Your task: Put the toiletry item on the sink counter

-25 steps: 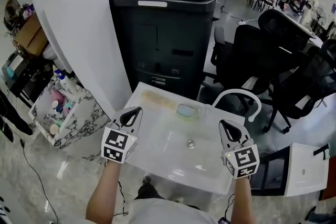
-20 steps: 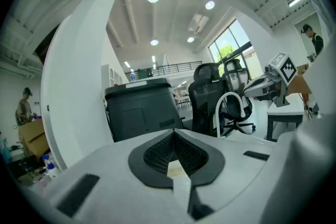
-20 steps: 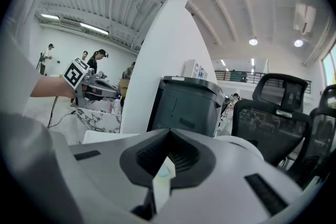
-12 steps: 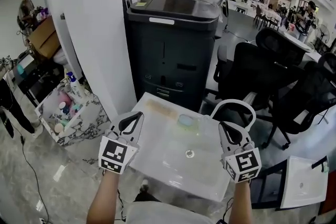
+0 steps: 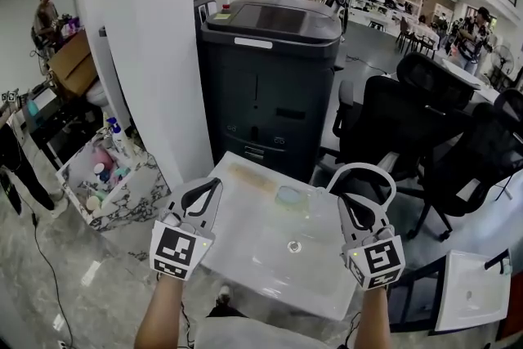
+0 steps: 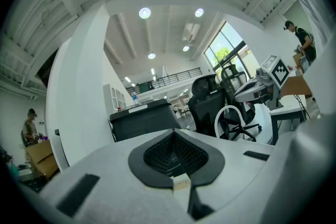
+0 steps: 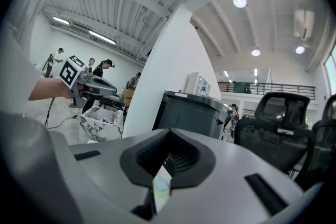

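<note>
A white sink counter (image 5: 239, 229) with a basin, a drain (image 5: 294, 247) and a looped white faucet (image 5: 360, 172) lies below me in the head view. A pale soap dish (image 5: 290, 195) rests at its back edge. Toiletry bottles (image 5: 111, 132) stand in a marble-patterned box (image 5: 135, 194) on the floor to the left. My left gripper (image 5: 202, 197) hovers over the counter's left edge, and my right gripper (image 5: 356, 213) hangs over its right side. Both are shut and hold nothing; their pads meet in the left gripper view (image 6: 181, 181) and in the right gripper view (image 7: 161, 184).
A tall dark grey machine (image 5: 270, 78) stands right behind the sink, with a white pillar (image 5: 147, 53) to its left. Black office chairs (image 5: 409, 123) crowd the right. A second white basin (image 5: 474, 294) lies at the lower right. People stand far off at the left and back.
The head view has tilted up and drawn back a little. Both grippers kept their places over the sink and stayed shut.
</note>
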`<state>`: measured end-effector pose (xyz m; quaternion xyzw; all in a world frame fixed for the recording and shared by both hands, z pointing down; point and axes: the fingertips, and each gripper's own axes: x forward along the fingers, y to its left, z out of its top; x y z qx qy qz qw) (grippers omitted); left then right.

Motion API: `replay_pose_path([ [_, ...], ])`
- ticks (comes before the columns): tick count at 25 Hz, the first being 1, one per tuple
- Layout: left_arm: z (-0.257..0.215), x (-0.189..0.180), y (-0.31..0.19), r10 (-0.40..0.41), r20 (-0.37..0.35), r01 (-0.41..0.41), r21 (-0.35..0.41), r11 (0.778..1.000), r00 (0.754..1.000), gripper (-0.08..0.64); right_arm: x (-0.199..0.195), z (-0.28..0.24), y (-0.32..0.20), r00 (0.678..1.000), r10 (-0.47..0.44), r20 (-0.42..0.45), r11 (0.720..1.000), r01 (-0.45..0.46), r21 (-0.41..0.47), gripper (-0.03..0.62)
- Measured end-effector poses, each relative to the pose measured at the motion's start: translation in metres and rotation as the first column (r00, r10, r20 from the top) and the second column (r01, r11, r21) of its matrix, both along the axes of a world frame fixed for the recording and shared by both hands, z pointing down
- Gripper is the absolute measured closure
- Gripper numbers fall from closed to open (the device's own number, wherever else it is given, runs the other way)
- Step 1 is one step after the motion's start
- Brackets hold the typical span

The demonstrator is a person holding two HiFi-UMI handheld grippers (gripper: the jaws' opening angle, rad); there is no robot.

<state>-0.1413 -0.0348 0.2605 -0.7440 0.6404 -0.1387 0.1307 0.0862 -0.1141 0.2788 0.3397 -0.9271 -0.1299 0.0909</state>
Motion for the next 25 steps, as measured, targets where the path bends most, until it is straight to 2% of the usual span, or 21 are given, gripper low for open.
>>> replay_pose_path([
  [25, 0.014, 0.008, -0.009, 0.033, -0.003, -0.033, -0.039, 0.999, 0.999, 0.551, -0.006, 0.015, -0.009, 1.000, -0.004, -0.017, 1.000, 0.004, -0.028, 0.597],
])
